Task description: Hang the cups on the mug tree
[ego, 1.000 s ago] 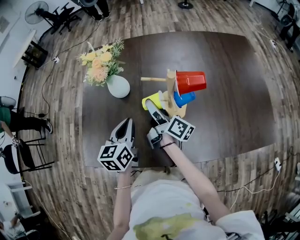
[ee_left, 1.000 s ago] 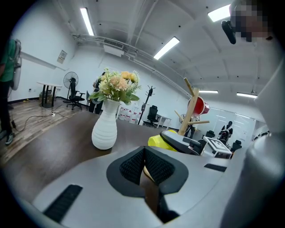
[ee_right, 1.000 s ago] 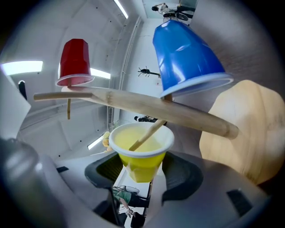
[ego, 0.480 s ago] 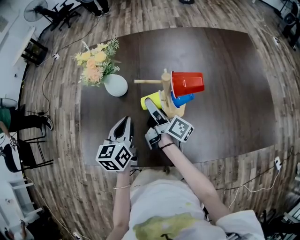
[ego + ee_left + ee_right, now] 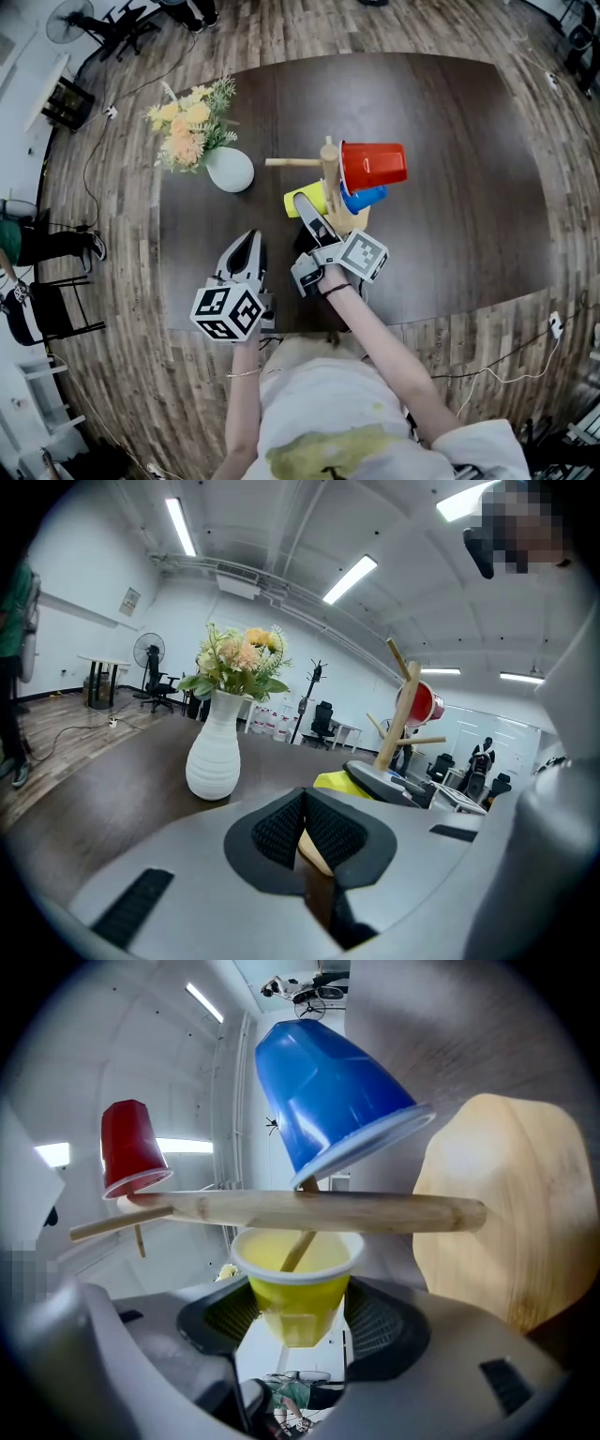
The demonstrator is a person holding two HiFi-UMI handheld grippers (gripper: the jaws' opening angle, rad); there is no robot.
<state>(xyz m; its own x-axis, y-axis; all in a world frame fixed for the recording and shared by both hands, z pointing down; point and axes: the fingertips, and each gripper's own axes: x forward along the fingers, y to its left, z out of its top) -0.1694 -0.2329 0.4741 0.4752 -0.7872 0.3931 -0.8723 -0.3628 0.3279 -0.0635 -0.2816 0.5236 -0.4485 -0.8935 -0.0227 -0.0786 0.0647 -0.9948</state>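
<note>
The wooden mug tree [image 5: 330, 167] stands mid-table with a red cup [image 5: 373, 166] and a blue cup [image 5: 367, 198] hanging on its pegs. My right gripper [image 5: 309, 208] is shut on a yellow cup [image 5: 302, 201] just left of the trunk. In the right gripper view the yellow cup [image 5: 295, 1283] sits between the pads with its mouth facing away, and a thin peg reaches into it. A thick peg [image 5: 309, 1209] crosses just above its rim, below the blue cup [image 5: 328, 1091]. My left gripper [image 5: 246, 251] rests shut and empty near the table's front edge.
A white vase [image 5: 230, 171] with yellow flowers [image 5: 187, 127] stands at the table's left, also ahead of the left gripper [image 5: 214, 752]. The tree's flat wooden base [image 5: 492, 1204] is close on the right of the right gripper. Chairs and a fan stand on the wooden floor around.
My right gripper has edged the yellow cup slightly closer to the tree's trunk. The left gripper has stayed where it was.
</note>
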